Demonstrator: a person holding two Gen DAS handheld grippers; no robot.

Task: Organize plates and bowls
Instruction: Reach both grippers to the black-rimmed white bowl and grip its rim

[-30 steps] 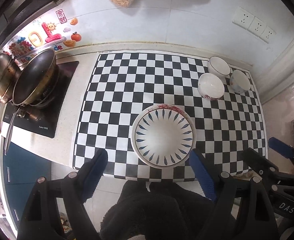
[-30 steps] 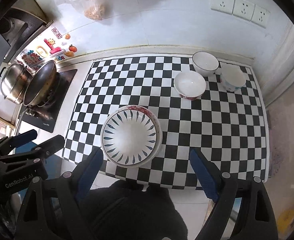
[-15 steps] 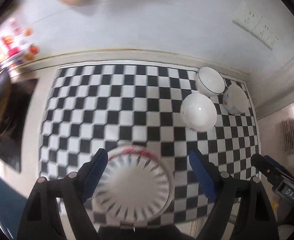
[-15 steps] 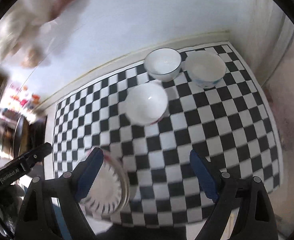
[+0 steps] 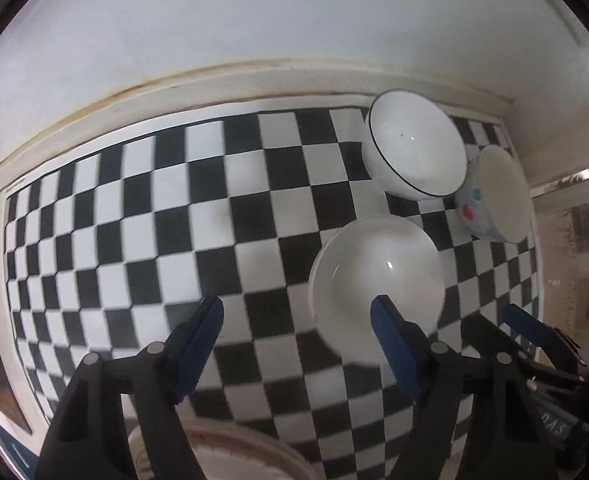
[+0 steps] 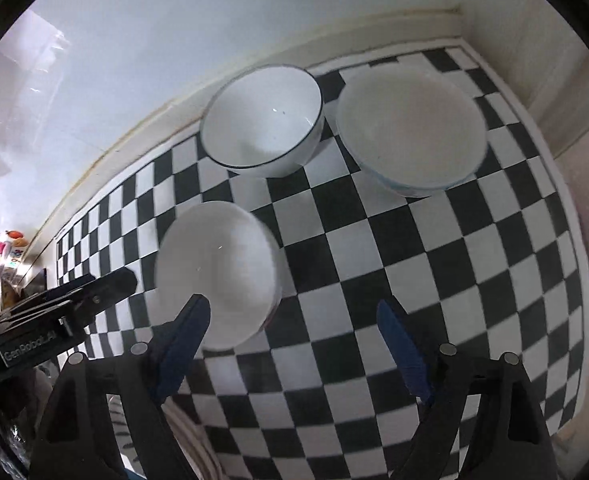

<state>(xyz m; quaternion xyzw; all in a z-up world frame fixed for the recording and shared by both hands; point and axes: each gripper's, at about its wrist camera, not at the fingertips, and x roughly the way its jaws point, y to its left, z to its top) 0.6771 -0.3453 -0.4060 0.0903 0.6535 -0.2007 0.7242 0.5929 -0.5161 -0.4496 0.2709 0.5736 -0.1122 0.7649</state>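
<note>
Three bowls stand on the checkered mat [image 5: 134, 240] at its far right. A black-rimmed white bowl [image 5: 414, 156] [image 6: 262, 120] is at the back, next to a bowl with red and blue dots [image 5: 490, 200] [image 6: 410, 128]. A plain white bowl [image 5: 374, 280] [image 6: 214, 272] is nearest. My left gripper [image 5: 296, 320] points down, its jaws closing on nothing, its right finger over the plain bowl's near rim. My right gripper [image 6: 292, 320] is open and closing slightly, its left finger over the same bowl's edge. The patterned plate [image 5: 230, 456] [image 6: 190, 432] lies under the grippers.
A white wall and a raised ledge [image 5: 254, 76] run behind the mat. A side wall [image 6: 554, 60] closes the right corner close to the dotted bowl. Bare mat [image 6: 454, 280] lies right of the plain bowl and in front of the dotted one.
Both grippers have dropped and moved right and forward, from over the patterned plate to the three bowls. The stove and pans have left the left wrist view. The left jaws have narrowed.
</note>
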